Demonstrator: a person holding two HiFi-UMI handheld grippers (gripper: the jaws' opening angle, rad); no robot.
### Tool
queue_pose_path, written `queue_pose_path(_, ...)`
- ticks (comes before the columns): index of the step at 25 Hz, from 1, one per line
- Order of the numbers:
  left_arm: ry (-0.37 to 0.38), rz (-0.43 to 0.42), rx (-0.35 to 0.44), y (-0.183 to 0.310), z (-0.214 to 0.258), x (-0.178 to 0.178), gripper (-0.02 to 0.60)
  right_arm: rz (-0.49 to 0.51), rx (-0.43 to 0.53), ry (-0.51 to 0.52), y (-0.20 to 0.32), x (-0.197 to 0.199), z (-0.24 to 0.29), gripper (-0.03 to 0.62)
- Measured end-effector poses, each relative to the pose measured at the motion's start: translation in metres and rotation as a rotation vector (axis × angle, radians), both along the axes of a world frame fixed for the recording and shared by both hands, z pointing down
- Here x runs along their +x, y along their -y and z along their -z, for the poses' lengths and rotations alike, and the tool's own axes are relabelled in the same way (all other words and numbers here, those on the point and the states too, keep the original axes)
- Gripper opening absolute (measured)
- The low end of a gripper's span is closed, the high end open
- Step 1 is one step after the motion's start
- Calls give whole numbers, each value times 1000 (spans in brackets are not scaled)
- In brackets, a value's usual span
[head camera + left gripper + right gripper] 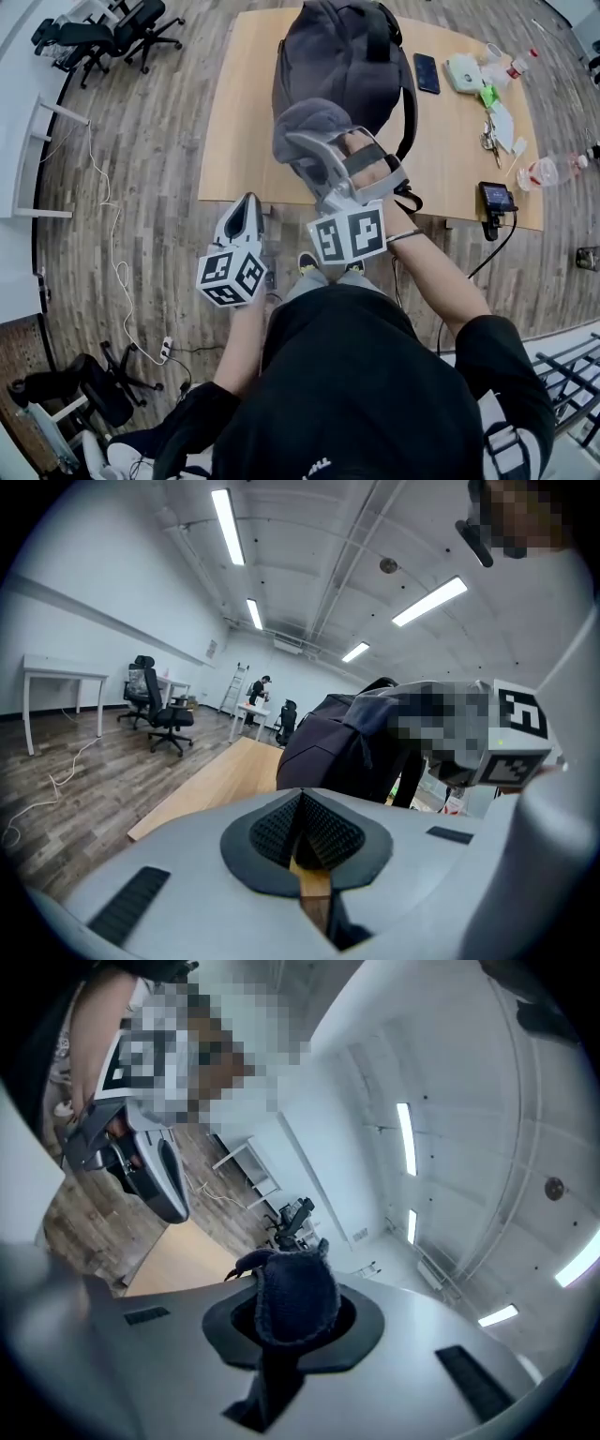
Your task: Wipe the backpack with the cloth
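Here, head view, backpack [337, 56]: dark grey, standing on the wooden table [244, 131] towards its far side, with straps trailing to the near edge. Whether it is open, and what it contains, cannot be told.
Head view, cloth [314, 122]: dark and fleecy, bunched at the tip of the right gripper [302, 142], in front of the backpack's lower part. Contact with the backpack cannot be determined.
Head view, left gripper [248, 204]: off the table's near edge, above the floor, apart from backpack and cloth.
Head view alone makes out: phone [427, 72], keys [488, 139] and plastic bottle [548, 172], all on the table right of the backpack.
Left gripper view, jaws: pads closed together, nothing between them.
Left gripper view, backpack: ahead on the table, upright, with a rounded top.
Left gripper view, overhead: ceiling strip lights [230, 527], which the head view does not show.
Right gripper view, jaws: clamped on the cloth, which rises as a dark tuft above the pads and hangs below them.
Right gripper view, surroundings: left gripper at upper left, a corner of the table below it. The backpack is not shown here.
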State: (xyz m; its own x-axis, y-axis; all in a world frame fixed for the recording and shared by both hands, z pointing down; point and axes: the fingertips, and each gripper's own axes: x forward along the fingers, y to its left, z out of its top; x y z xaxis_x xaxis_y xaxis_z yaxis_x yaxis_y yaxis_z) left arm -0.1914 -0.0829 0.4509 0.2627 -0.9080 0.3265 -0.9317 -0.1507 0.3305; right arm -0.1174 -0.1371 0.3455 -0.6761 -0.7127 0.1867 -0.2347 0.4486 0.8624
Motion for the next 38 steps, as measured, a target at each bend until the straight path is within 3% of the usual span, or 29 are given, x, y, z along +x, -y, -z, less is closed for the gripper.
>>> queue_pose_path(3,1,4,-8,-3,-2,-3,15,5,-192,-11,-13,-13,-51,43)
queue_pose_path(6,0,10,-10,-4,-2,-5,15,-52,-456,-46,-15,-11,-143,43)
queue_pose_path(7,1,12,-10,-5,-2,-6,15,-79,-501,-62,-14,-6,-172,43)
queue_pose_path(11,9,20,-20,-9,-5,-13,15,-88,-454,-185,-26,6,-239,43)
queue_pose_path(15,8,19,-31,-12,-9,-14,15,-61,-419,-247,-36,13,-265,43)
queue_pose_path(22,5,11,-21,-11,-5,-11,15,-71,-490,-337,-53,43,-312,43)
queue_pose_path(31,-9,-58,-23,-2,-8,17,15,-192,-457,-334,-31,98,-290,43)
queue_pose_path(38,-11,-103,-4,9,-4,35,15,-148,-271,-232,-19,95,-199,43)
